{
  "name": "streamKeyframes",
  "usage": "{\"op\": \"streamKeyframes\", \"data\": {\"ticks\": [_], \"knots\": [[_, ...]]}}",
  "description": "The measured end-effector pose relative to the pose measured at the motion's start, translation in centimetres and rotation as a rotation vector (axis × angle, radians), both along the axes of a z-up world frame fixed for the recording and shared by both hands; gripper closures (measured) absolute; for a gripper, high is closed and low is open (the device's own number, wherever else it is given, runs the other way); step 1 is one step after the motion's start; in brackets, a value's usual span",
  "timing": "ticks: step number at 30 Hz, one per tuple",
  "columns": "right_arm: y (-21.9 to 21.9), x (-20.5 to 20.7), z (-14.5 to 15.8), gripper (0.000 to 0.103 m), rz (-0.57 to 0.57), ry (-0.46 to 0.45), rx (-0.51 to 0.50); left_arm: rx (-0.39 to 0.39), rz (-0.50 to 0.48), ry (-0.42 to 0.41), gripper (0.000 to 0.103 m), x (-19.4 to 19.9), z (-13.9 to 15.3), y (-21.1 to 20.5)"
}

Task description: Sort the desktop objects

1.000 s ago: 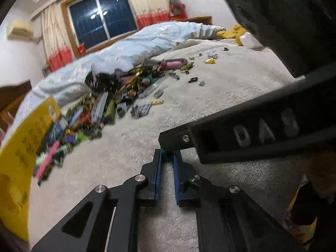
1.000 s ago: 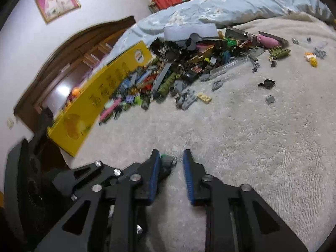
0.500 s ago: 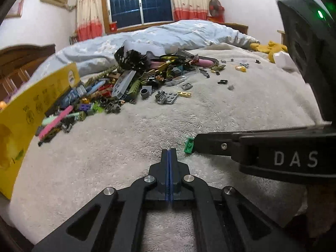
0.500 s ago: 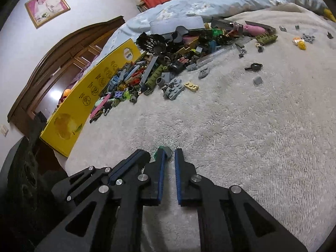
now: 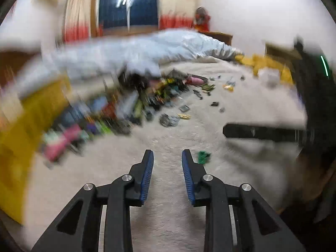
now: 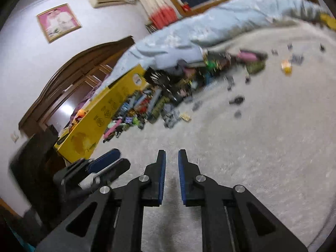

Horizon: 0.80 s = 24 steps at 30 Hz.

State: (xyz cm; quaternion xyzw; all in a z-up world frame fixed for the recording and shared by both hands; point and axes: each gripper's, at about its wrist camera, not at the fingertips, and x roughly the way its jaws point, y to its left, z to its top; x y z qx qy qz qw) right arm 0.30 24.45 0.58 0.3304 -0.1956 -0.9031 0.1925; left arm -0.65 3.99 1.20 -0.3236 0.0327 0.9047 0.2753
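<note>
Both grippers are lifting back from the small green brick (image 5: 203, 157), which is now lying loose on the beige blanket (image 5: 241, 105) instead of between their tips. Left gripper (image 5: 167, 157) is opening with nothing between its jaws, the brick just right of its right finger. Right gripper (image 6: 171, 157) is also opening, its narrow gap bare. To sort well, I judge each tool should go toward the brick pile (image 5: 130, 107) beyond the green brick, picking one piece squarely across the pads. Motion blur is smearing that pile and the yellow box (image 6: 98, 117) left of it, so single pieces are hard to tell apart.
</note>
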Motion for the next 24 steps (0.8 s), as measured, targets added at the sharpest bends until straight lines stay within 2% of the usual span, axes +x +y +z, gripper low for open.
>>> {"op": "streamKeyframes", "data": {"ticks": [1, 2, 3, 5, 9, 13, 15, 18, 21, 24], "knots": [[-0.3, 0.2, 0.1, 0.091, 0.01, 0.019, 0.022, 0.071, -0.014, -0.088, 0.074, -1.1, 0.0, -0.8], [-0.9, 0.3, 0.2, 0.091, 0.024, 0.031, 0.053, 0.097, -0.018, -0.131, 0.074, -1.6, 0.0, -1.0], [-1.6, 0.3, 0.1, 0.091, 0.037, 0.036, 0.088, 0.105, -0.043, -0.176, 0.074, -2.0, -0.2, -0.9], [-2.5, 0.2, -0.1, 0.091, 0.058, 0.036, 0.125, 0.072, -0.109, -0.21, 0.074, -1.7, -0.6, 0.1], [-2.4, 0.0, -0.9, 0.091, 0.06, 0.011, 0.087, -0.089, -0.172, -0.1, 0.074, 0.4, -1.2, 2.6], [-2.1, -0.4, -1.8, 0.091, 0.059, -0.022, 0.061, -0.074, -0.186, -0.073, 0.074, 0.3, -1.2, 3.3], [-2.0, -0.5, -2.0, 0.091, 0.063, -0.032, 0.044, -0.093, -0.193, -0.067, 0.074, 0.1, -1.6, 3.7], [-2.0, -0.6, -1.9, 0.091, 0.068, -0.031, 0.034, -0.083, -0.177, -0.057, 0.082, -0.3, -1.9, 3.5], [-2.1, -0.5, -1.7, 0.091, 0.084, -0.022, 0.027, -0.061, -0.176, -0.072, 0.085, -0.7, -1.9, 3.0], [-2.5, -0.5, -1.9, 0.091, 0.103, -0.031, 0.046, -0.073, -0.172, -0.055, 0.091, -0.5, -2.1, 2.8]]}}
